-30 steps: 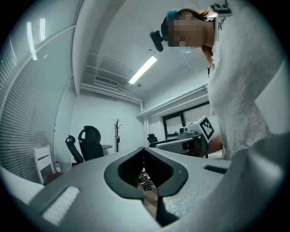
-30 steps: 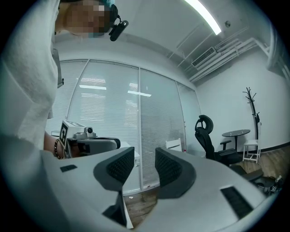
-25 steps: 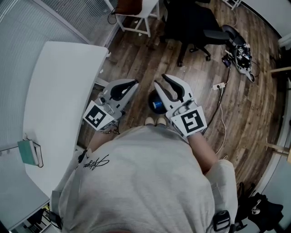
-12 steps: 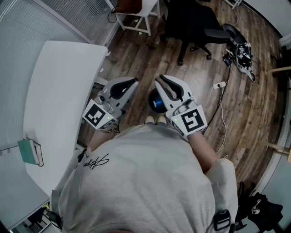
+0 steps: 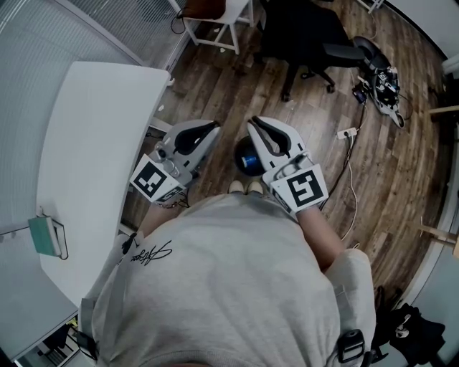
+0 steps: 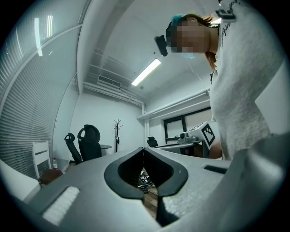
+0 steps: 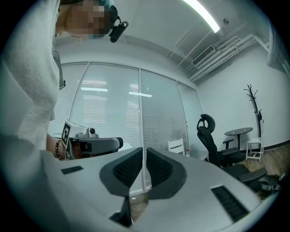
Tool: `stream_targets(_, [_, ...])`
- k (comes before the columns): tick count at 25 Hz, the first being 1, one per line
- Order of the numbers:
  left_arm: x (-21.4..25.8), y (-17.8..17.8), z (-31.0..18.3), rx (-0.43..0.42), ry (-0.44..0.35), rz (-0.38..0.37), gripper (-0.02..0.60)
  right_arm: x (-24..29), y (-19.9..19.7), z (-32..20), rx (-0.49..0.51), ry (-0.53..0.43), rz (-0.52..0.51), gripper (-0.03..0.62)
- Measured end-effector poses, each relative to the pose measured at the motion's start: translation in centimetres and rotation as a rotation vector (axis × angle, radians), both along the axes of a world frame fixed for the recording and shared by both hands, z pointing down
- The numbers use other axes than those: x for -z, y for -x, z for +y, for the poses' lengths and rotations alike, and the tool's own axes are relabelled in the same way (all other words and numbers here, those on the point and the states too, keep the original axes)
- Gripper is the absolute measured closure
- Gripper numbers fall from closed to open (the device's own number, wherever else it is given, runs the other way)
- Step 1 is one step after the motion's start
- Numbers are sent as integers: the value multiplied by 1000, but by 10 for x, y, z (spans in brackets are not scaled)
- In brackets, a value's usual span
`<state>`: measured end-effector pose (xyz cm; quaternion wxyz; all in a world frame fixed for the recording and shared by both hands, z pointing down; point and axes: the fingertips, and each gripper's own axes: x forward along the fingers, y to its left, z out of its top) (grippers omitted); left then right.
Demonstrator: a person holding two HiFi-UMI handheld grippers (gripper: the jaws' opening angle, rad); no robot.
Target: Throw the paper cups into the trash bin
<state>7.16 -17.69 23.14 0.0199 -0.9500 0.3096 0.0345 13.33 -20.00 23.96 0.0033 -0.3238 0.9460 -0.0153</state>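
No paper cup shows in any view. The trash bin [image 5: 249, 162], dark with a blue liner, stands on the wood floor in front of the person's shoes, partly hidden by the grippers. My left gripper [image 5: 214, 127] hovers just left of the bin, shut and empty; its tips meet in the left gripper view [image 6: 143, 150]. My right gripper [image 5: 252, 122] hangs over the bin's right rim. Its jaws are closing and stand almost together in the right gripper view [image 7: 144, 150], with nothing between them.
A white table [image 5: 93, 143] runs along the left, with a teal object [image 5: 44, 239] near its front end. A black office chair [image 5: 301, 36] and a white chair [image 5: 215, 21] stand beyond the bin. A power strip [image 5: 346, 134] and cables lie on the floor at right.
The right gripper's jaws have drawn closer together. Both grippers stay over the bin, shifted only slightly.
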Motion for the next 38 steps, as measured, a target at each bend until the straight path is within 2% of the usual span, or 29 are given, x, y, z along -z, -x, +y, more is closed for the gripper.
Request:
stream_targets(9, [-4,-2,3,3,-3,2,576,3,-10,-1,-25,-26,-39,571])
stream_targets(24, [-3,-2,11,25,2,19,575,-6,-11,9,-16,19,0,580])
stream_targets(38, [-4,-10,17,35,-16,22,576,-3,-15,14,-1,-18,-1,582])
